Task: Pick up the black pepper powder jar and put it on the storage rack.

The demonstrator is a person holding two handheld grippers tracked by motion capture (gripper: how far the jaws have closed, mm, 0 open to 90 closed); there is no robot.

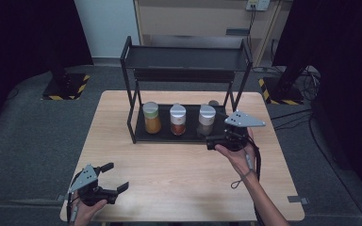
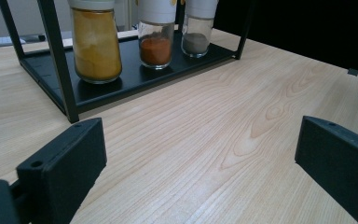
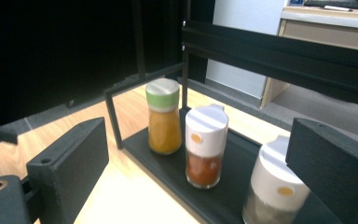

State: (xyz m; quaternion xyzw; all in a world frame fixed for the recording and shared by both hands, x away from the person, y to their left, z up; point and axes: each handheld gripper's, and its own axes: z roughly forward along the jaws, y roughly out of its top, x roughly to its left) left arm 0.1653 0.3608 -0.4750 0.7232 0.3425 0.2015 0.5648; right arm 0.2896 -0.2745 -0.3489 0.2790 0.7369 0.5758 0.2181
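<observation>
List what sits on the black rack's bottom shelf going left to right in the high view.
Green-lidded glass jar of yellow powder → white-capped glass jar of red-orange spice → white-capped glass jar of grey-brown spice, all standing on the black metal rack's lower shelf.

I see three spice jars upright in a row on the rack's (image 1: 143, 137) bottom shelf, just apart from one another. The yellow jar (image 1: 152, 117) at the left has a green cap and is nearly full of orange-yellow powder; the red jar (image 1: 177, 120) in the middle has a white flip cap and is about half full. The grey jar (image 1: 206, 119) at the right, white-capped too, holds what looks like a low layer of grey-brown powder, though my view of it is partly cut off.
</observation>
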